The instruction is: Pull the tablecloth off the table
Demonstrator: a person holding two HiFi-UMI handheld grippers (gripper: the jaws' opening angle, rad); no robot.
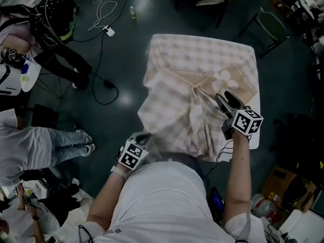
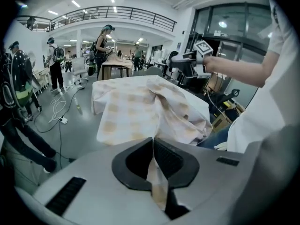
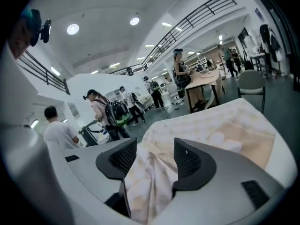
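Observation:
A beige checked tablecloth [image 1: 187,70] lies rumpled on a white table [image 1: 256,131], with its near side gathered into folds toward me. My left gripper [image 1: 144,137] is at the cloth's near left corner and is shut on a thin strip of the tablecloth [image 2: 157,186], as the left gripper view shows [image 2: 153,149]. My right gripper [image 1: 223,99] is raised over the near right part of the table. Its jaws stand apart in the right gripper view [image 3: 154,156], with a loose bunch of tablecloth [image 3: 150,182] lying between them.
Two small white lumps [image 1: 223,78] sit on the cloth's far right part. People stand at the left [image 1: 55,19]. Cables and a power strip [image 1: 109,32] lie on the dark floor, with a bottle [image 1: 132,12] beyond. A chair [image 1: 268,27] stands at the far right, boxes [image 1: 281,184] at the near right.

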